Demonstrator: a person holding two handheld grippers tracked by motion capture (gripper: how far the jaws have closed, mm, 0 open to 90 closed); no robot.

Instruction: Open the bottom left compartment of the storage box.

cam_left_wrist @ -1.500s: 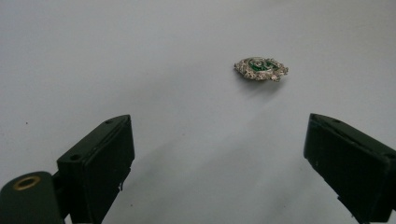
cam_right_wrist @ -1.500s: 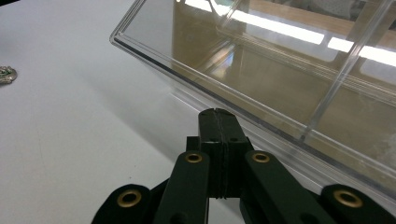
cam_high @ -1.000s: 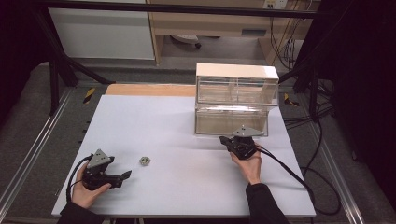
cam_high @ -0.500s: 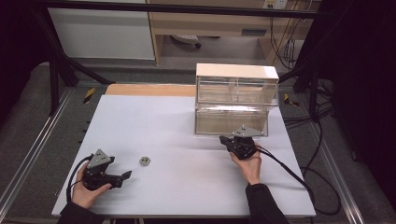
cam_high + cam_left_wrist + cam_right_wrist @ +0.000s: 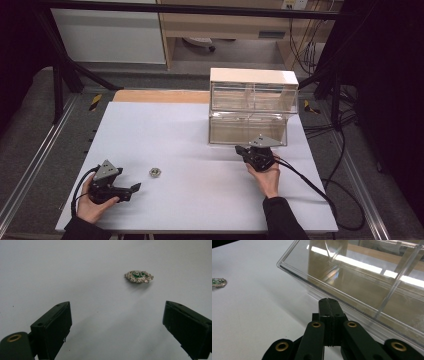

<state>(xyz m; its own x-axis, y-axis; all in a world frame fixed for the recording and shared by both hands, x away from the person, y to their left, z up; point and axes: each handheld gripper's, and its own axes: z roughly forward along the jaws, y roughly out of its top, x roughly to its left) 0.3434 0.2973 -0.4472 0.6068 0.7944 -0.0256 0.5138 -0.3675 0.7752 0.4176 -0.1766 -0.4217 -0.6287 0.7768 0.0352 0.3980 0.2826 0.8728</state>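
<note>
The left gripper [image 5: 117, 322] gaped near the untouched brooch [image 5: 139, 276]; the right gripper [image 5: 329, 302], clenched empty, waited by the drawer [image 5: 362, 277].

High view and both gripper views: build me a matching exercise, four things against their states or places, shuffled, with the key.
Things:
1. left tongs
2. right tongs
3. brooch
4. clear drawer box

States or places:
A. shut, holding nothing
B. at the table's far right
C. open, pointing at the brooch
D. lying on the white table between the two hands

Pairs: 1-C, 2-A, 3-D, 4-B
</note>
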